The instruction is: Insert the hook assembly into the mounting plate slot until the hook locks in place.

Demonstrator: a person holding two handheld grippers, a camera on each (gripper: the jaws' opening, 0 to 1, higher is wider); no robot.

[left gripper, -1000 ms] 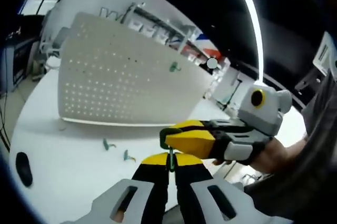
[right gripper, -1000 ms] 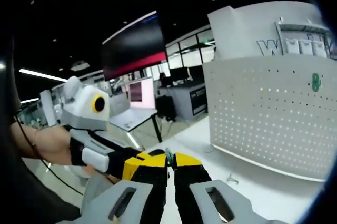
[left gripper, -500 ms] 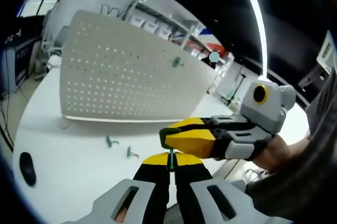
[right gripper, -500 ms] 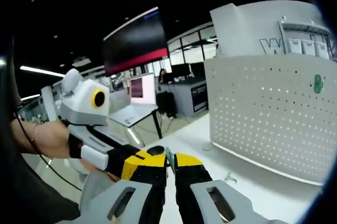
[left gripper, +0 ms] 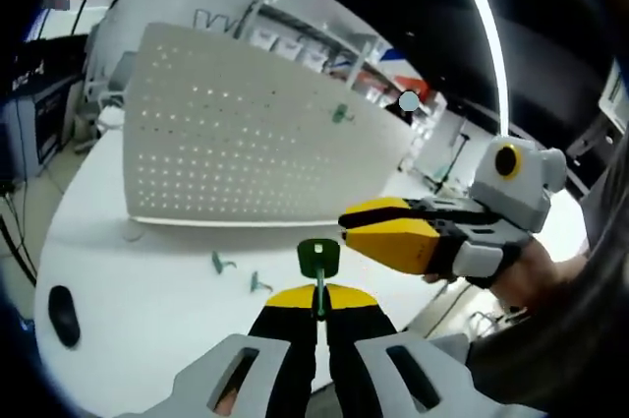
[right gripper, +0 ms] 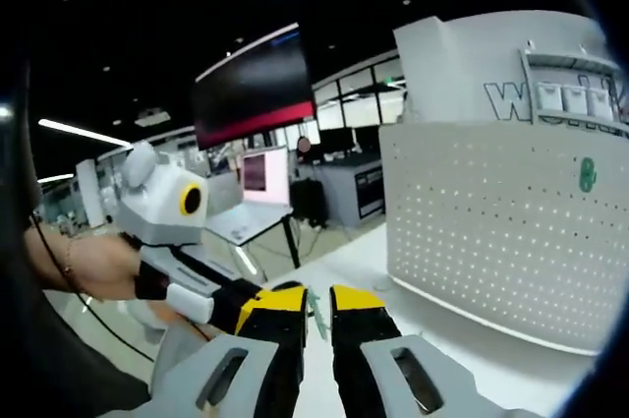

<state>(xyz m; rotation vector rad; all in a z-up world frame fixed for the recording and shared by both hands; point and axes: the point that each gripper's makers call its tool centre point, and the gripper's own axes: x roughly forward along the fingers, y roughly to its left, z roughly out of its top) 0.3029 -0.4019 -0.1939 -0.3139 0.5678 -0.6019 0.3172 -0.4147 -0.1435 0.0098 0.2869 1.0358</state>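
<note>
in the left gripper view, the left gripper (left gripper: 320,305) clenches the stem of a green hook assembly (left gripper: 319,263) at bottom centre, its head free above the jaws. the right gripper (left gripper: 378,236) sits just right of it, apart; in its own view its jaws stand slightly parted. the white perforated mounting plate (left gripper: 246,148) stands upright across the upper left on a white table (left gripper: 147,290), one green hook (left gripper: 341,114) mounted, two loose hooks (left gripper: 222,263) lying before it.

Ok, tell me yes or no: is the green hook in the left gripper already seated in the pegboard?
No, the green hook sits pinched in the left gripper, held clear in front of the pegboard.
</note>
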